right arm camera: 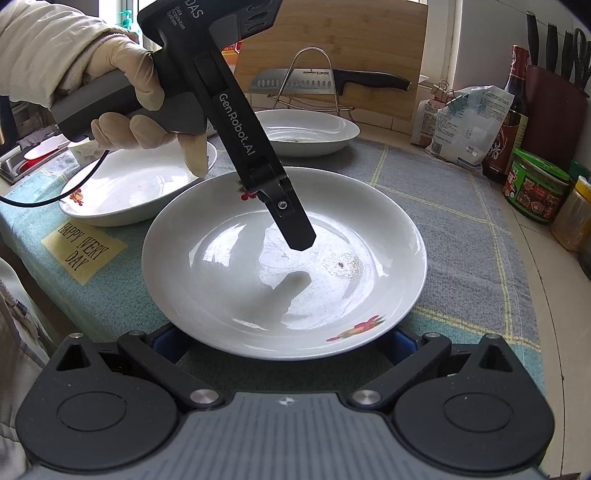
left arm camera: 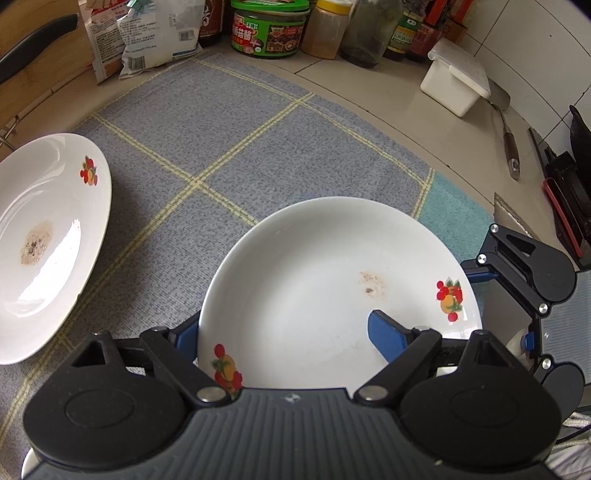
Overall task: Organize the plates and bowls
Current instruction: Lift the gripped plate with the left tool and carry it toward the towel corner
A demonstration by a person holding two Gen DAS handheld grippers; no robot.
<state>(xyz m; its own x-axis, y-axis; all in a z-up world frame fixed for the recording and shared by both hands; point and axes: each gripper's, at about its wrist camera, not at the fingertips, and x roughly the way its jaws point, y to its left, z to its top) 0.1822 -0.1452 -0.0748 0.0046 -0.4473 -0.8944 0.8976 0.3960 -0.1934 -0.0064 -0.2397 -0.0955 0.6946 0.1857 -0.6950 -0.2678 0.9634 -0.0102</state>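
A white plate (left arm camera: 314, 280) (right arm camera: 284, 258) with fruit prints and a small brown stain lies on the checked cloth (left arm camera: 229, 140). My left gripper (left arm camera: 284, 321) straddles one side of its rim. One blue finger (left arm camera: 388, 339) hangs over the inside without touching, and the other (left arm camera: 186, 332) sits outside, partly hidden by the rim. In the right wrist view that inner finger (right arm camera: 295, 229) floats above its own reflection. My right gripper (right arm camera: 284, 343) stands wide open at the opposite rim, with both fingertips tucked under the edge. A second stained plate (left arm camera: 48, 240) (right arm camera: 306, 129) and a third (right arm camera: 129, 184) lie nearby.
A gloved hand (right arm camera: 122, 92) holds the left gripper. Jars, bottles and bags (left arm camera: 269, 29) line the back of the counter. A white lidded box (left arm camera: 454, 81) and a spatula (left arm camera: 509, 144) lie near the wall. A knife rests on a wire rack (right arm camera: 314, 81) before a cutting board.
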